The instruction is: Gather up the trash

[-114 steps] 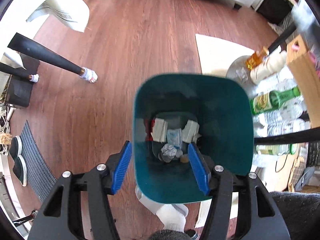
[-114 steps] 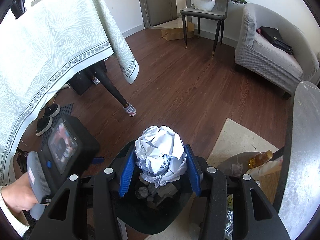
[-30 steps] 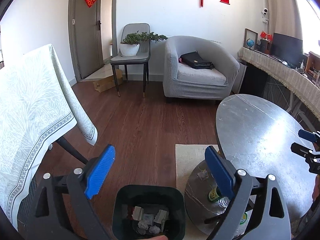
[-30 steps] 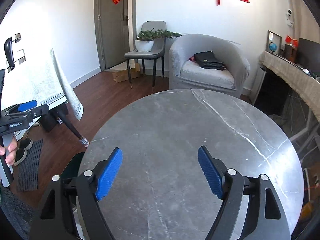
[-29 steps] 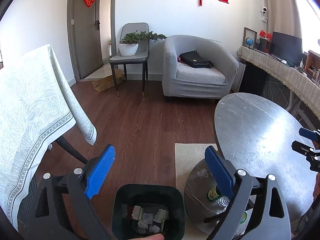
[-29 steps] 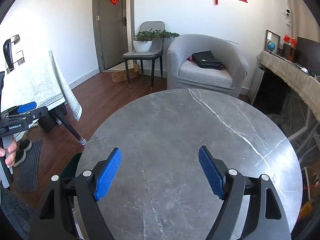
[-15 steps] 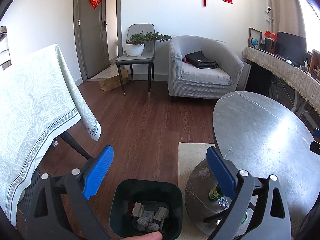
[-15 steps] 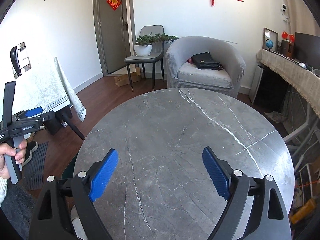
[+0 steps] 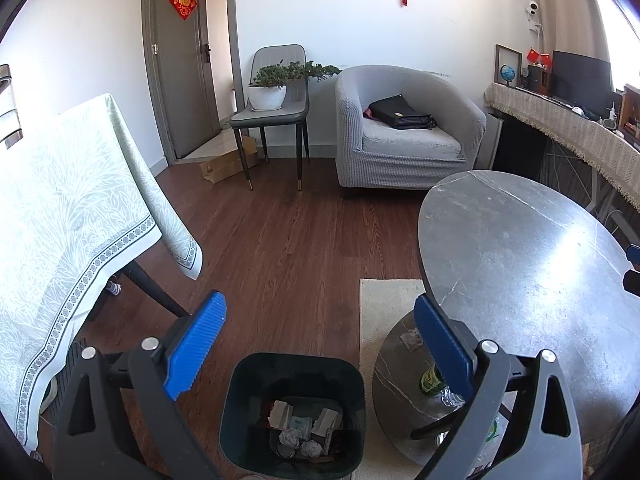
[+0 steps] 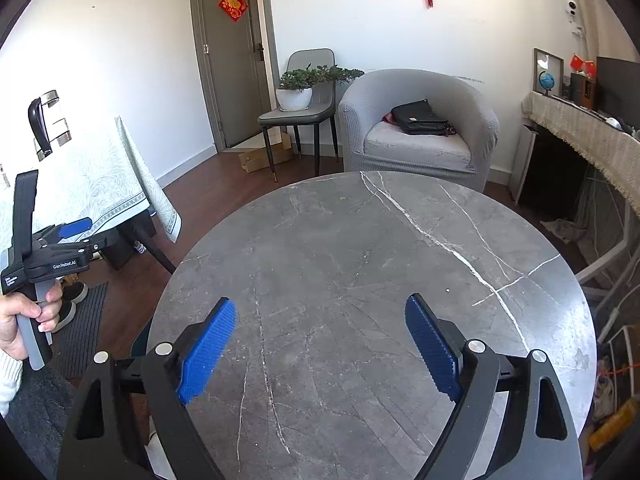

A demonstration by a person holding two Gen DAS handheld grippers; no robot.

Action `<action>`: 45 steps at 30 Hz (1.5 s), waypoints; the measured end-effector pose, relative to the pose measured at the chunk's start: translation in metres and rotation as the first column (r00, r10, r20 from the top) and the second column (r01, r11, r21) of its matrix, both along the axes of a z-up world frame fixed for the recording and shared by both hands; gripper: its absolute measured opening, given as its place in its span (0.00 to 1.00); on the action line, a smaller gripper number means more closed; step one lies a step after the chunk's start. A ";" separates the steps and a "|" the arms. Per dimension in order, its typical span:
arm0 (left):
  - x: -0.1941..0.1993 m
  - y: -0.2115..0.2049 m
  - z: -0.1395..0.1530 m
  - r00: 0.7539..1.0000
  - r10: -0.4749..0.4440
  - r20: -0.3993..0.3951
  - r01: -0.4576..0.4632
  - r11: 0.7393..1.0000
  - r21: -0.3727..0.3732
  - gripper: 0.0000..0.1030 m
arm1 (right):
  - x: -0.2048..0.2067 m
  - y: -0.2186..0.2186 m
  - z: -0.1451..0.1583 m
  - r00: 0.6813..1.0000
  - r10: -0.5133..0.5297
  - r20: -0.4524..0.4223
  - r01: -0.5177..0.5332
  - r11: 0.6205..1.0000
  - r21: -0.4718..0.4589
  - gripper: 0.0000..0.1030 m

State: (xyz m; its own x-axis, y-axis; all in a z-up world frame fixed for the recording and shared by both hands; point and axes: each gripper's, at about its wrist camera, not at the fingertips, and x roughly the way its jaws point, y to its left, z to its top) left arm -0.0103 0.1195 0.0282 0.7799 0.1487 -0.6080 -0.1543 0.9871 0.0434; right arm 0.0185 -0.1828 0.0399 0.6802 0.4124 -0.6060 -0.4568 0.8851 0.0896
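Observation:
A dark green trash bin stands on the wood floor beside the round grey marble table. Crumpled paper and small cartons lie inside it. My left gripper is open and empty, held above and behind the bin. My right gripper is open and empty above the marble table top, which carries nothing that I can see. The left gripper also shows at the left edge of the right wrist view, held in a hand.
Bottles stand on the table's lower shelf. A cloth-covered table is at the left, a grey armchair with a black bag and a chair with a plant at the back. A cream rug lies under the marble table.
Both grippers have risen and tilted up slightly over the last second. 3.8 s ago the right gripper held a crumpled paper ball over the bin; it is empty now.

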 end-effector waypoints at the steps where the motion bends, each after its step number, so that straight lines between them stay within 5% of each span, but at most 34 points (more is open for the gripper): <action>1: 0.000 0.000 -0.001 1.000 0.003 -0.004 -0.003 1.000 0.001 0.94 | 0.000 0.001 0.000 1.000 0.002 -0.001 -0.002 1.000 -0.002 0.85; 45: 0.002 0.004 -0.006 0.998 0.035 -0.060 -0.036 0.999 -0.014 0.94 | 0.002 0.004 -0.005 1.000 0.008 -0.014 -0.008 1.000 -0.011 0.86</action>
